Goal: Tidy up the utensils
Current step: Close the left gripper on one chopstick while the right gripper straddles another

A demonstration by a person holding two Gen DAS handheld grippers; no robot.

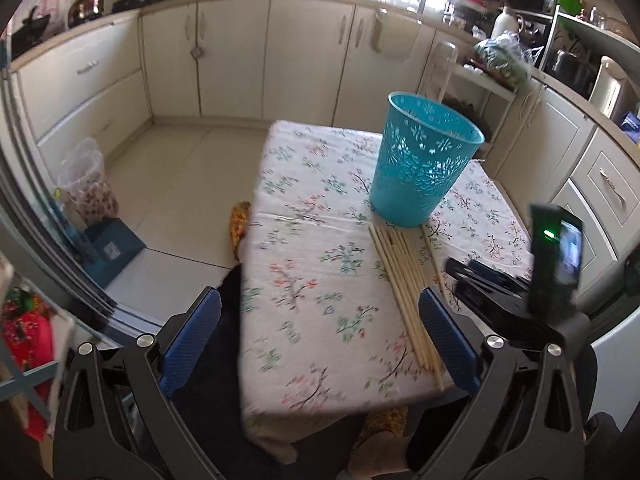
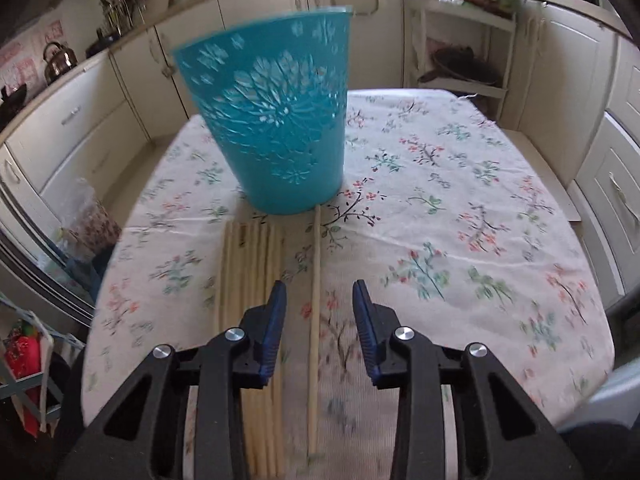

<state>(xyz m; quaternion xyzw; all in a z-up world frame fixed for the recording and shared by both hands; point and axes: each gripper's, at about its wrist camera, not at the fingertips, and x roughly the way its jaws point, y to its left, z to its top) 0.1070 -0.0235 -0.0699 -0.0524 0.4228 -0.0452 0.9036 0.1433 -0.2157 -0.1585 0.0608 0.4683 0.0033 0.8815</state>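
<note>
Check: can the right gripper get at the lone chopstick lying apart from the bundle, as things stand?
Probably yes. The right gripper is open with the lone chopstick lying between its fingers, nothing on top. The bundle lies apart to the left, and the teal basket stands at the chopstick's far end, clear of the fingers.

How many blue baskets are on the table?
1. The blue basket stands upright on the flowery tablecloth, just past the far ends of the wooden chopsticks. No other basket shows in either view.
</note>
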